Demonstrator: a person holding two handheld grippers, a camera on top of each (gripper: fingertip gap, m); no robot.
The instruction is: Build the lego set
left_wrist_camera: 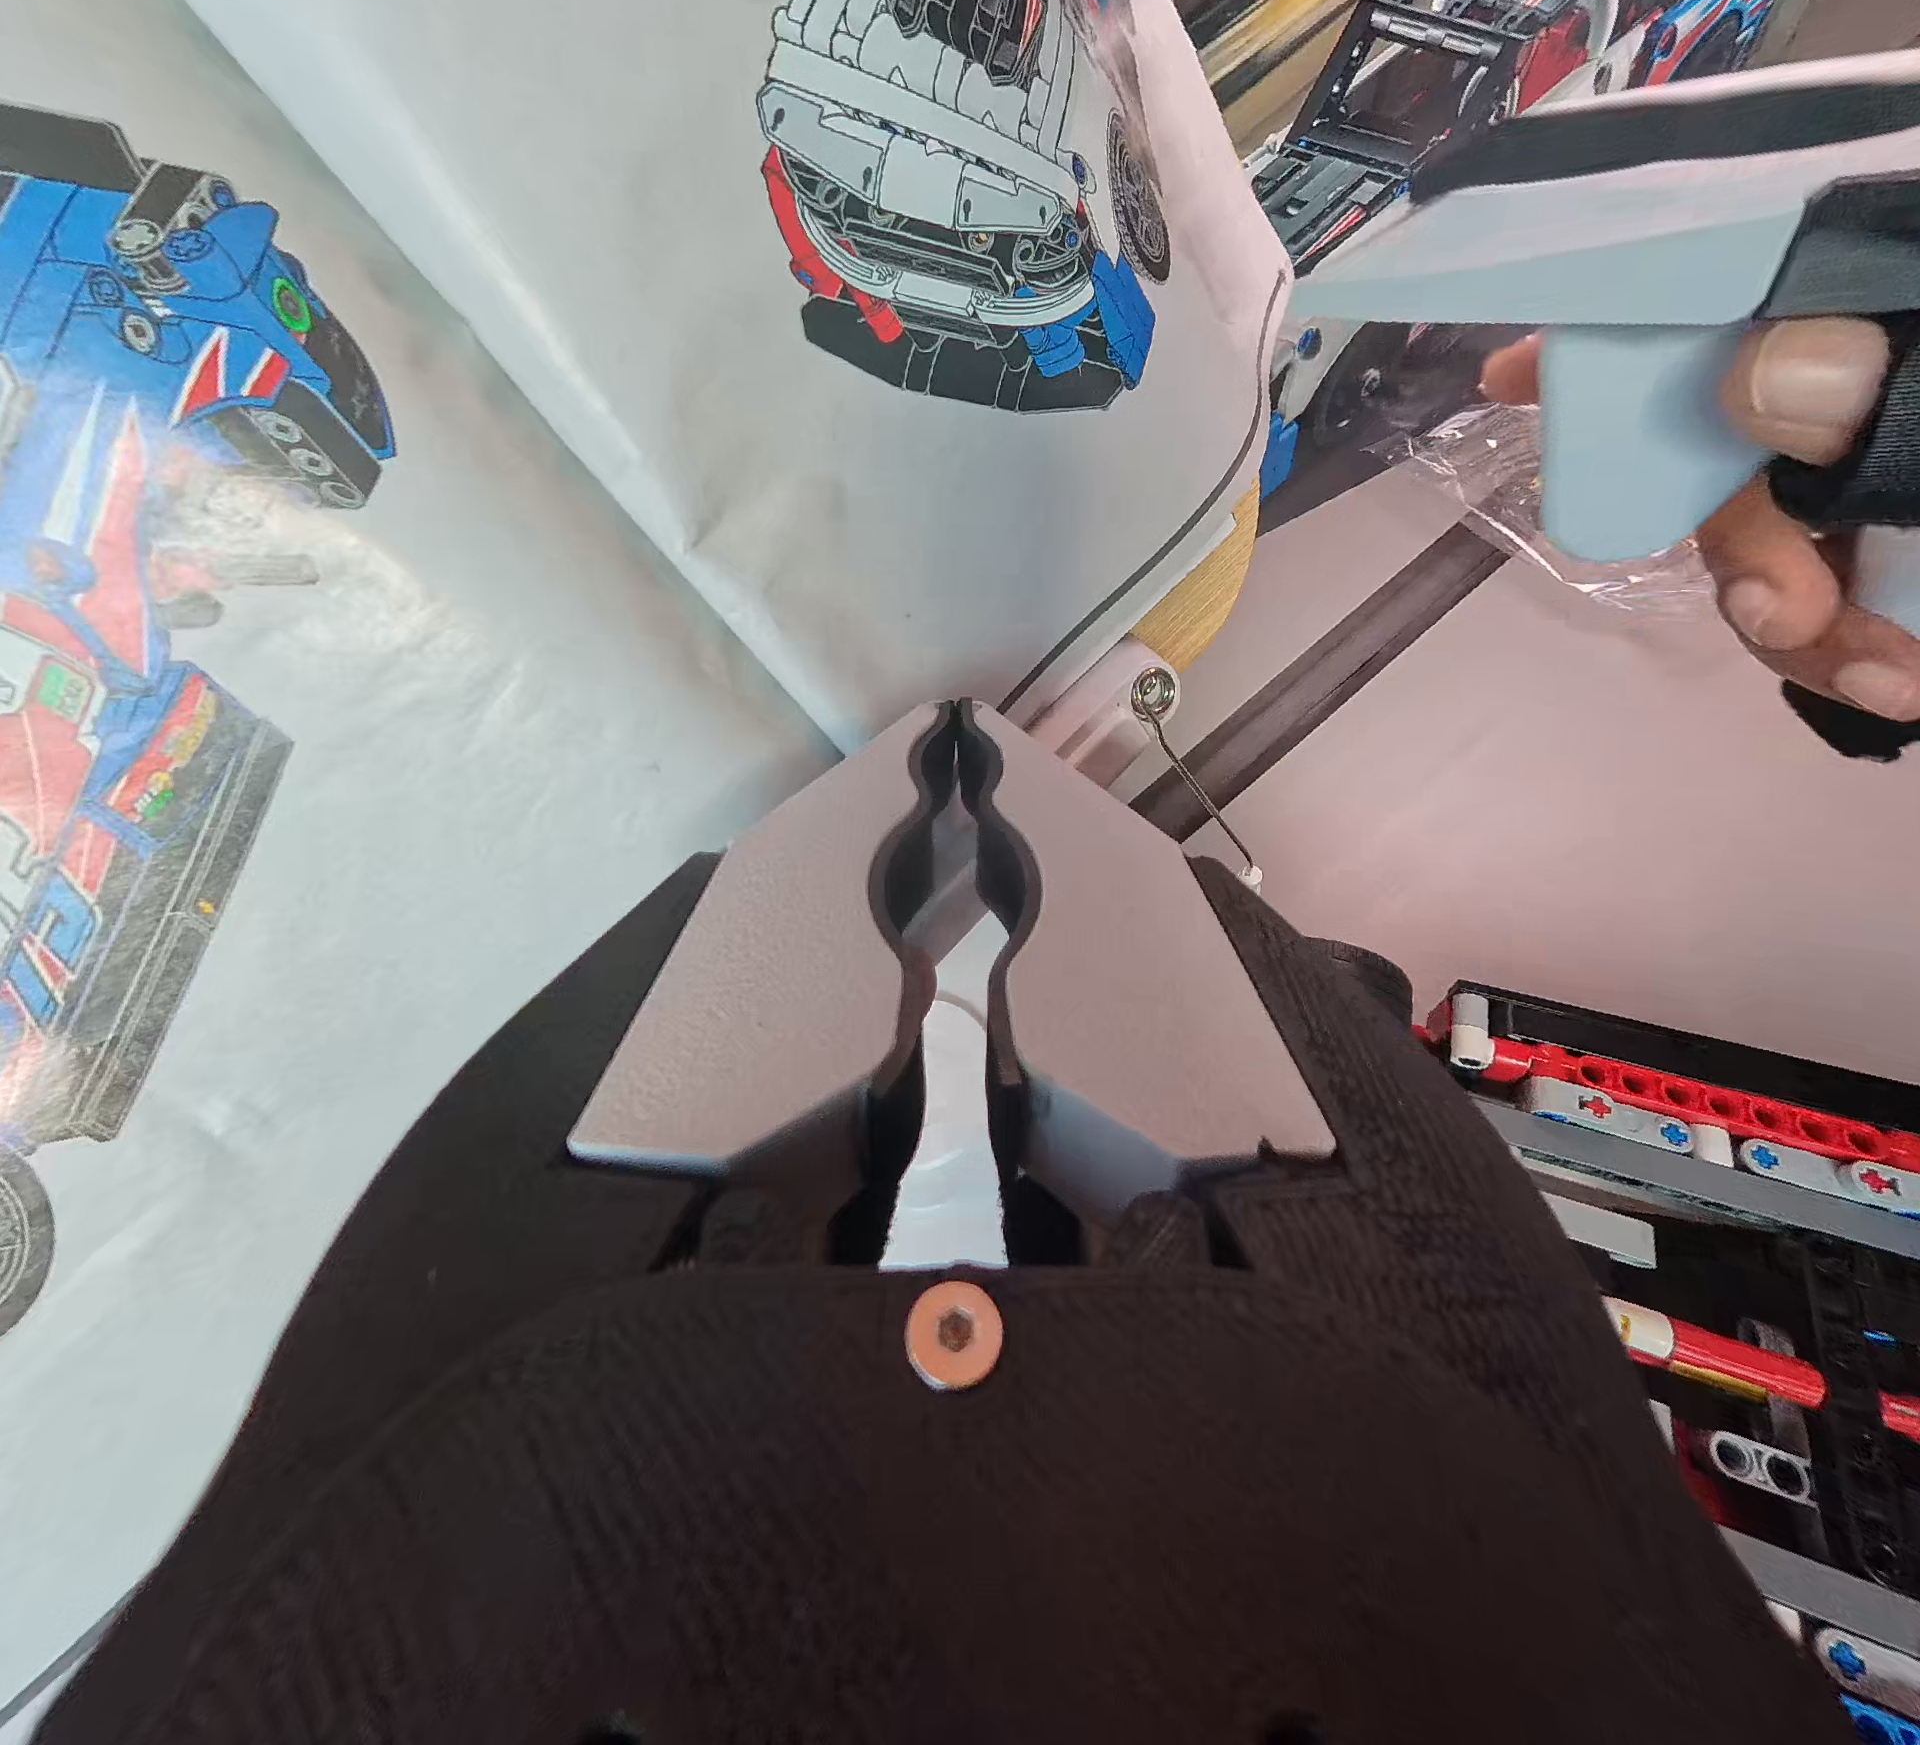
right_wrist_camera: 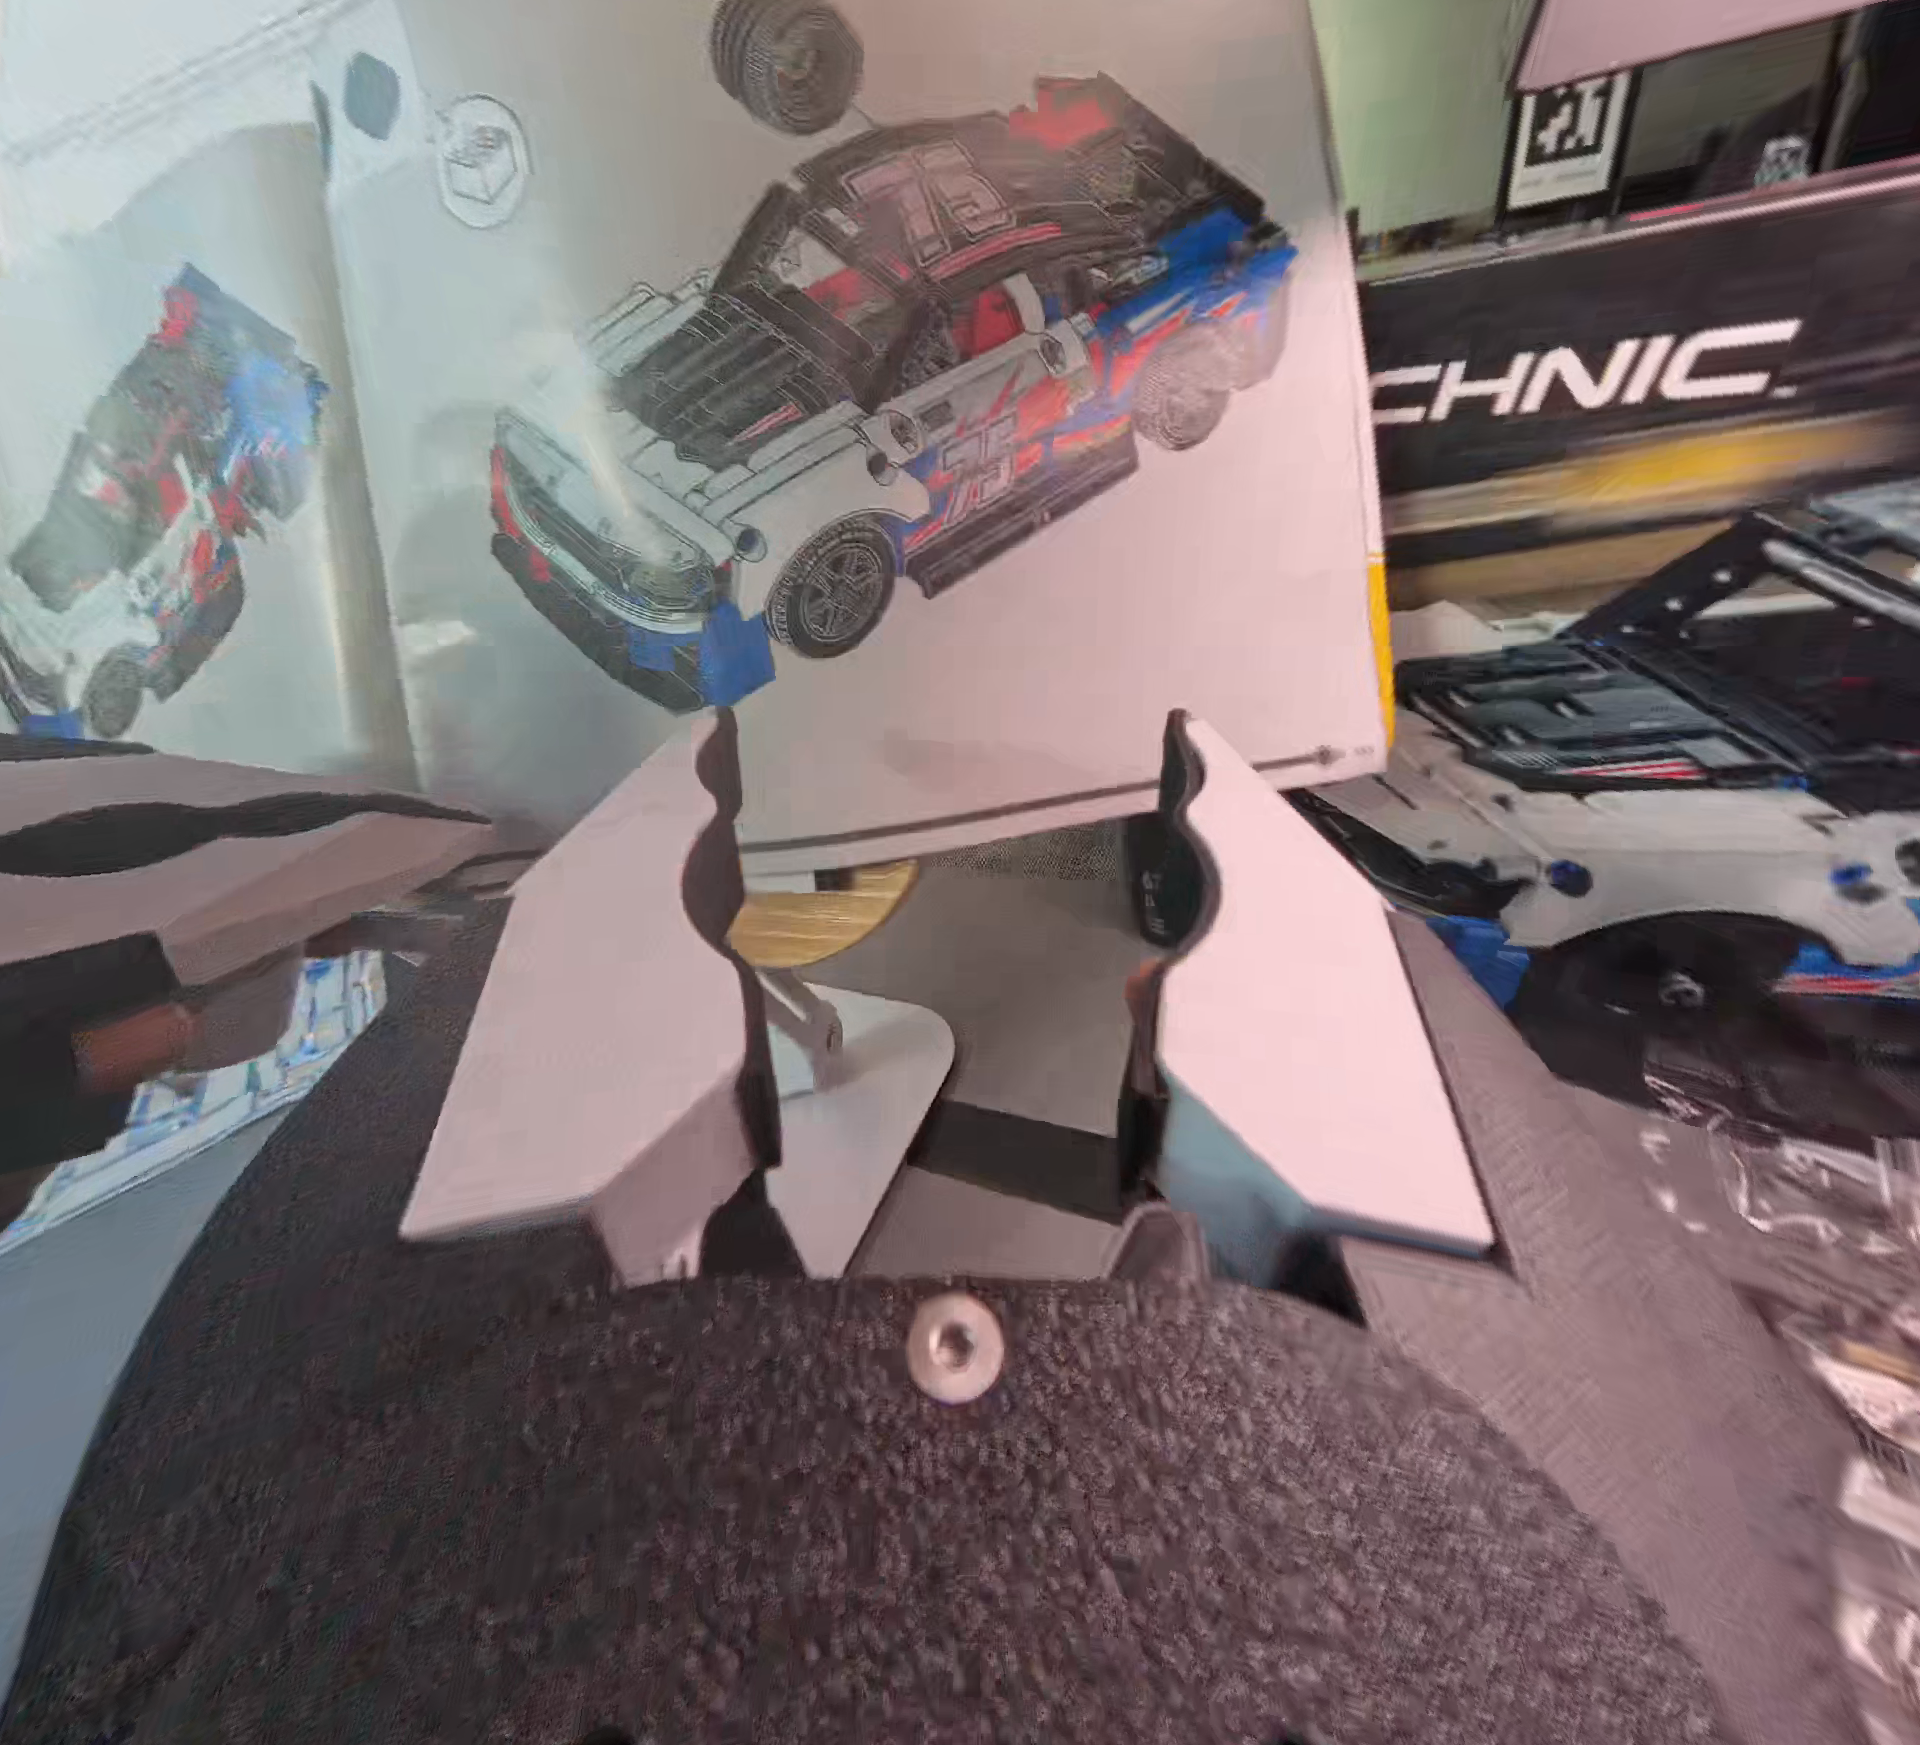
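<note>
The open instruction booklet [left_wrist_camera: 623,345] stands upright on a stand. My left gripper [left_wrist_camera: 961,708] is shut, with its tips at the booklet's lower edge by the fold; I cannot tell whether paper is pinched. It also shows at the left of the right wrist view [right_wrist_camera: 457,828]. My right gripper [right_wrist_camera: 948,739] is open and empty, with the lower edge of a curved, lifted page [right_wrist_camera: 935,345] between its fingers. In the left wrist view it [left_wrist_camera: 1351,261], held by a hand, reaches the page's right edge. The partly built car [right_wrist_camera: 1662,812] stands to the right.
The set's box [right_wrist_camera: 1610,365] stands behind the car. Clear plastic bags [right_wrist_camera: 1818,1280] lie at the right front. A red, grey and black Lego assembly [left_wrist_camera: 1714,1228] lies at the lower right of the left wrist view. The stand's wooden and white base [right_wrist_camera: 831,906] sits under the booklet. Measured from the fingertips, the partly built car [right_wrist_camera: 1662,812] is 15 cm or so from the right gripper and 30 cm from the left.
</note>
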